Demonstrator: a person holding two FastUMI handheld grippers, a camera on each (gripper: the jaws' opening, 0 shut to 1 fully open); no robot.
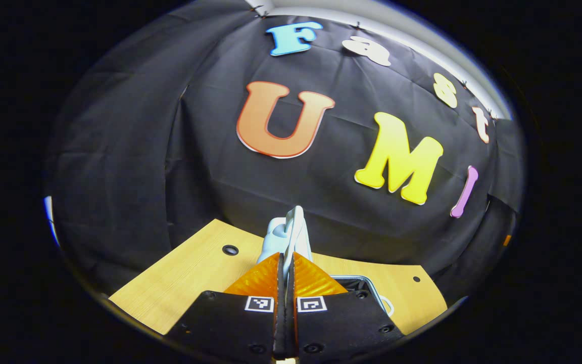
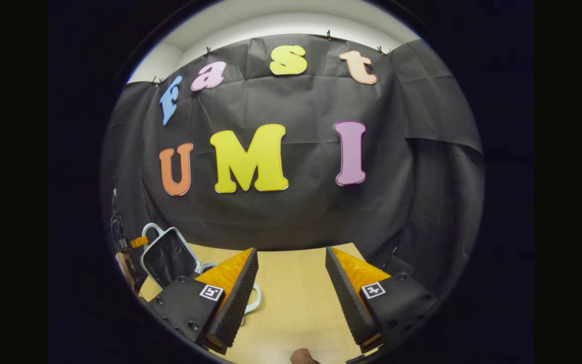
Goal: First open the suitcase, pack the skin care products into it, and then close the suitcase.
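Note:
In the left gripper view my left gripper (image 1: 286,259) is shut on the thin pale edge of the suitcase lid (image 1: 295,230), which stands upright and edge-on, its handle just left of it. Part of the suitcase base (image 1: 359,281) shows to the right, behind the fingers. In the right gripper view the suitcase (image 2: 168,257) stands open at the far left, its lid raised and showing a dark lining. The pale rim of its base (image 2: 256,298) curves out behind my left finger. My right gripper (image 2: 291,255) hangs open over bare table, holding nothing.
The light wooden table (image 2: 291,303) runs back to the black cloth wall and has small round holes (image 1: 230,249). A small brownish thing (image 2: 303,357) pokes in at the bottom edge of the right gripper view; I cannot tell what it is.

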